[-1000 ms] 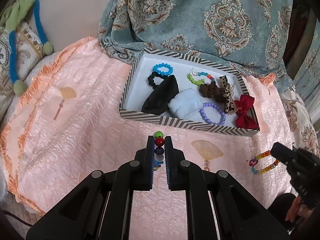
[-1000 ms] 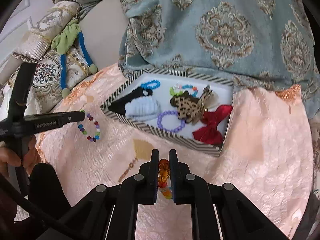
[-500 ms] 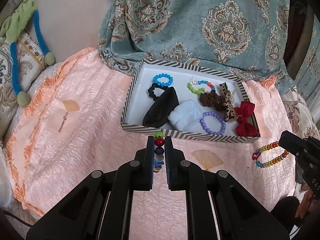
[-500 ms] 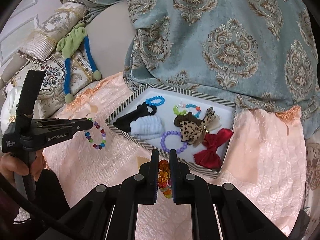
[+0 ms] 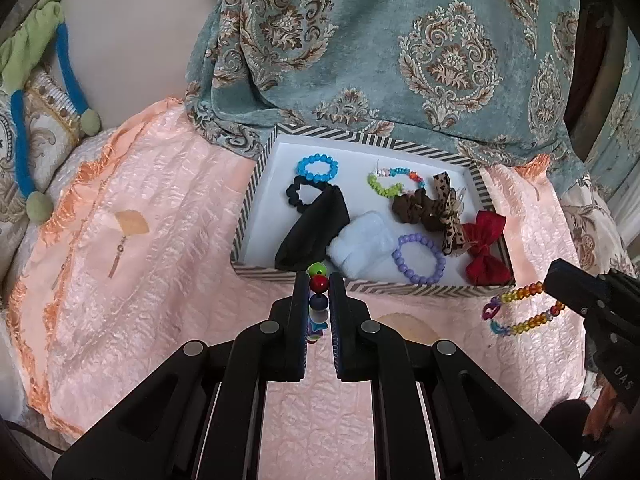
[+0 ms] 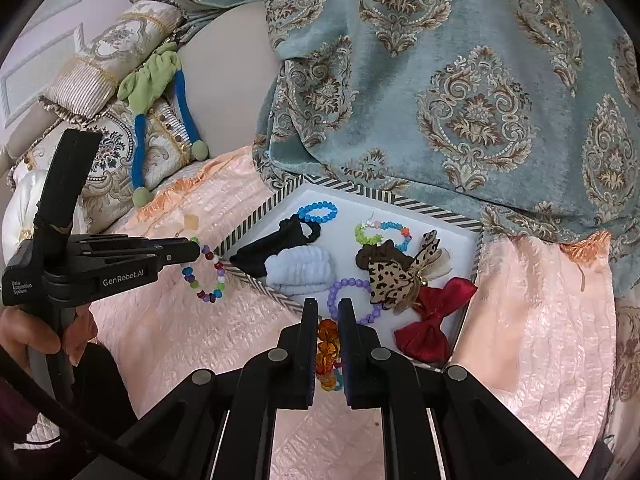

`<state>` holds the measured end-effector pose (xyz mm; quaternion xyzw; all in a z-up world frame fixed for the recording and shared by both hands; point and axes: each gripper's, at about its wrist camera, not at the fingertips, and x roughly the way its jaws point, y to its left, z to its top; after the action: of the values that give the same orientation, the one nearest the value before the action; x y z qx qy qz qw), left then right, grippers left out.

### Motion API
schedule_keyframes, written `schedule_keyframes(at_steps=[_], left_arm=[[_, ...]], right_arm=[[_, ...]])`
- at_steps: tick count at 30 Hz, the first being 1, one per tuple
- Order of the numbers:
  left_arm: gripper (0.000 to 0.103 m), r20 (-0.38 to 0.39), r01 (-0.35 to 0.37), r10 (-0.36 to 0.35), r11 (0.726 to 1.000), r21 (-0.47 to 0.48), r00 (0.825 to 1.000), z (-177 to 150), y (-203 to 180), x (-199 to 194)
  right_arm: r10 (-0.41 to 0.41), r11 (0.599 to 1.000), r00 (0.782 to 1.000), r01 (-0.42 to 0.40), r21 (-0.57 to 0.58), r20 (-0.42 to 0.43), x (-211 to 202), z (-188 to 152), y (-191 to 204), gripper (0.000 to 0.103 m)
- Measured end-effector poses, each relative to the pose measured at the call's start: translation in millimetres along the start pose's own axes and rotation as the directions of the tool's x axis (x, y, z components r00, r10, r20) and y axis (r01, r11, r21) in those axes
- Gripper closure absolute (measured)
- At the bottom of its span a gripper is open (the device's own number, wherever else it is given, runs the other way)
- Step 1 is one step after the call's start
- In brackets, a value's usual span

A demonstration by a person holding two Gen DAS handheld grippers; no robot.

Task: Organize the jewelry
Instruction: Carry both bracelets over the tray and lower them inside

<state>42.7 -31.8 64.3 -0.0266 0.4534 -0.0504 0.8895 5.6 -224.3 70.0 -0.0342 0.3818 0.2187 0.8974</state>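
Observation:
A zigzag-striped box (image 5: 256, 184) (image 6: 256, 216) on the pink bedspread holds bracelets, scrunchies and bows. My left gripper (image 5: 319, 280) is shut on a multicolour bead bracelet (image 5: 318, 282), which hangs just before the box's near wall; the bracelet also shows in the right wrist view (image 6: 204, 274). My right gripper (image 6: 328, 308) is shut on an amber and rainbow bead bracelet (image 6: 327, 348), held in the air at the box's near right side; it shows in the left wrist view (image 5: 520, 310) too.
A teal patterned curtain (image 5: 400, 52) hangs over the box's far edge. Patterned cushions with a green and blue cloth tie (image 6: 160, 92) lie at the left. The pink bedspread (image 5: 140, 280) spreads around the box.
Both grippers have risen and moved closer to the box, each still holding its bracelet.

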Motion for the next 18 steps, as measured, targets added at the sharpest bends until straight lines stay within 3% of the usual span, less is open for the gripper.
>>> schedule_keyframes(at_steps=[18], left_arm=[[0.095, 0.011, 0.001, -0.002, 1.0, 0.029, 1.0, 47.0, -15.4, 16.1]], right_arm=[[-0.047, 0.999, 0.999, 0.047, -0.006, 0.013, 18.9, 45.7, -31.7, 0.094]])
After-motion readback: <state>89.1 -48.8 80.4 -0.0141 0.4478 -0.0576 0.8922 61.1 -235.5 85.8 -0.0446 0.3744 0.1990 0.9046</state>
